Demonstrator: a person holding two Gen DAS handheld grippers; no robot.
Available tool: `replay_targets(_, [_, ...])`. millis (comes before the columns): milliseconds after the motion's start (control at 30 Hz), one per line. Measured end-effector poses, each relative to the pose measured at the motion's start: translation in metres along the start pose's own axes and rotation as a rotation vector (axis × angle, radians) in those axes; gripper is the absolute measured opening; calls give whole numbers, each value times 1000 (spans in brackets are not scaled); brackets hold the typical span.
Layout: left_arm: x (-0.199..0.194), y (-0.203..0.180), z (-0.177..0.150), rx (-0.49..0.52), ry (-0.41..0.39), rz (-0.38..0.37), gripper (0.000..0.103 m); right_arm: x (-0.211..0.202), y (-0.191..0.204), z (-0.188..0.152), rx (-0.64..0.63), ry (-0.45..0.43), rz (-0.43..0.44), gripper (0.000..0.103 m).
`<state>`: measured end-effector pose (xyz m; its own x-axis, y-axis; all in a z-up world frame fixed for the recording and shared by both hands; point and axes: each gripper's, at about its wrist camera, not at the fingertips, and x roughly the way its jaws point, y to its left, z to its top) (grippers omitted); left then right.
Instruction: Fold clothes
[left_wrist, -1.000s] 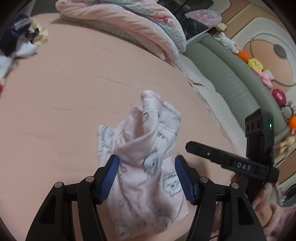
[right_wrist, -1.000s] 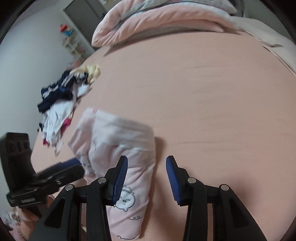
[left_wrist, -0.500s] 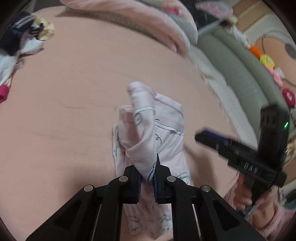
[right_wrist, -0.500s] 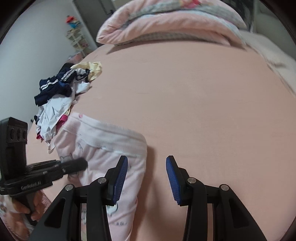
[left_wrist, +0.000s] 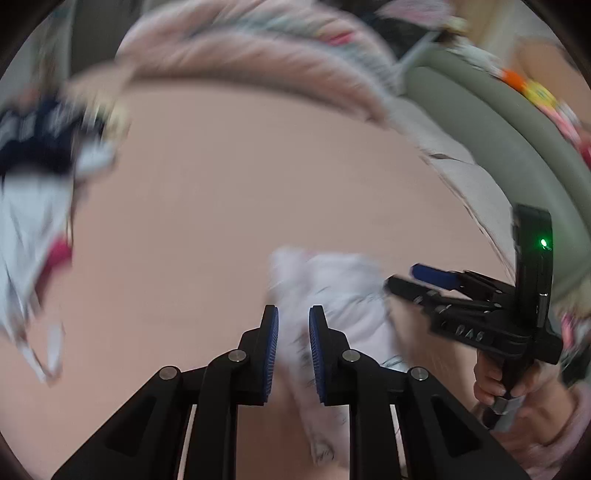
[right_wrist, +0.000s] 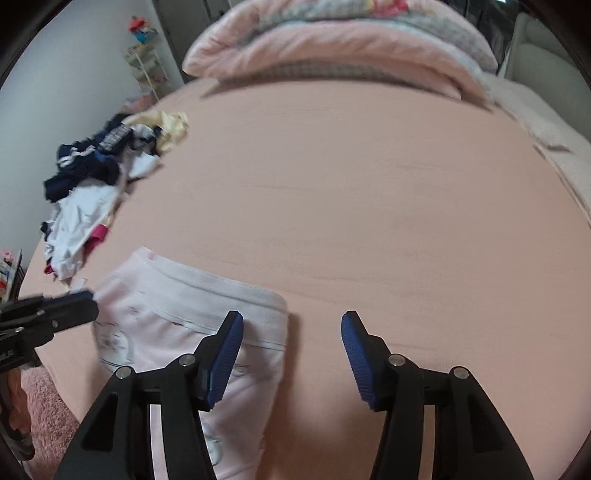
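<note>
Pale pink pants (right_wrist: 166, 317) with a cartoon print lie near the front left of the peach bed sheet (right_wrist: 369, 203), elastic waistband towards the far side. The left wrist view is blurred; there the pants (left_wrist: 343, 291) run up between the pads of my left gripper (left_wrist: 294, 347). Its jaws are narrow and just starting to open, with cloth still pinched at the waistband's left corner (right_wrist: 96, 297). My right gripper (right_wrist: 291, 354) hovers over the waistband's right end with its jaws opening wide. Nothing is between them; the left finger (right_wrist: 225, 354) overlaps the cloth. The right gripper (left_wrist: 402, 282) also shows beside the pants.
A heap of unfolded navy, white and yellow clothes (right_wrist: 92, 177) lies at the bed's left edge. A folded pink quilt (right_wrist: 332, 40) lies across the far end. A grey-green padded rail (left_wrist: 498, 129) with toys runs along the right. A pink rug (right_wrist: 40, 406) is below left.
My left gripper closed on a fold of the pants and rose with it, then its jaws widened slightly. The right gripper's jaws spread wider. The waistband now lies stretched out.
</note>
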<state>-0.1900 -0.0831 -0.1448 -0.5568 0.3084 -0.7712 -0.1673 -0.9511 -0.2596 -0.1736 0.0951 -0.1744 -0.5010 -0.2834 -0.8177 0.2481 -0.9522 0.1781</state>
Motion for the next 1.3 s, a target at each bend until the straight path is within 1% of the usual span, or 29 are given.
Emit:
replay_targets(33, [-2, -9, 1, 19, -25, 11, 15, -4, 1, -1, -5, -14, 10, 54])
replay_targets(67, [-1, -15, 1, 25, -35, 3, 15, -4, 2, -3, -9, -8, 21, 54])
replay_targets(133, [24, -15, -1, -35, 24, -112, 15, 5, 5, -5, -25, 34, 31, 54])
replay_targets(167, [37, -14, -4, -58, 59, -144, 15, 13, 6, -7, -33, 54, 23, 54])
replay_targets(233, [70, -3, -13, -72, 150, -73, 15, 26, 1, -11, -25, 79, 29, 54])
replay_targets(300, [81, 19, -20, -160, 179, -76, 15, 30, -11, -11, 13, 99, 49, 54])
replay_targets(333, [82, 29, -22, -193, 185, -72, 14, 29, -16, -12, 23, 107, 49, 54])
replay_targets(467, [43, 41, -21, -209, 119, 9, 14, 11, -28, -17, 37, 86, -8, 54])
replay_targets(500, [34, 41, -21, -207, 105, 10, 14, 5, -30, -19, 49, 82, -9, 54])
replay_targets(567, [20, 21, -28, -164, 101, -87, 14, -6, -29, -26, 48, 80, 26, 54])
replay_targets(633, [18, 1, -40, -83, 131, -130, 14, -12, -19, -38, 4, 93, 52, 54])
replay_targets(700, [28, -18, -53, -44, 170, -184, 14, -16, -10, -52, -46, 113, 67, 54])
replay_targets(733, [37, -24, -59, -35, 196, -177, 14, -13, -7, -63, -80, 134, 50, 54])
replay_targets(767, [45, -24, -66, -32, 224, -152, 14, -11, -8, -75, -100, 153, 32, 54])
replay_targets(833, [58, -24, -78, -35, 269, -113, 14, -9, -17, -97, -99, 171, 29, 54])
replay_targets(900, [47, -17, -77, -88, 234, -135, 14, -19, -29, -108, -66, 176, 66, 54])
replay_targets(967, [28, -23, -79, -70, 177, -115, 14, -28, -29, -117, -124, 198, 27, 56])
replay_targets(1000, [22, -30, -83, -45, 167, -120, 14, -32, -25, -121, -173, 203, -6, 56])
replay_targets(1033, [19, -38, -89, -22, 173, -133, 14, -35, -23, -123, -194, 200, -21, 56])
replay_targets(1100, [14, -51, -98, 23, 186, -152, 14, -41, -25, -122, -155, 171, 3, 56])
replay_targets(1167, [18, -59, -104, 52, 208, -120, 14, -45, -27, -118, -122, 140, 48, 56])
replay_targets(1233, [25, -59, -104, 36, 229, -101, 14, -40, -26, -118, -131, 146, 68, 56])
replay_targets(1300, [28, -50, -105, 7, 240, -94, 14, -31, -27, -125, -132, 171, 70, 56])
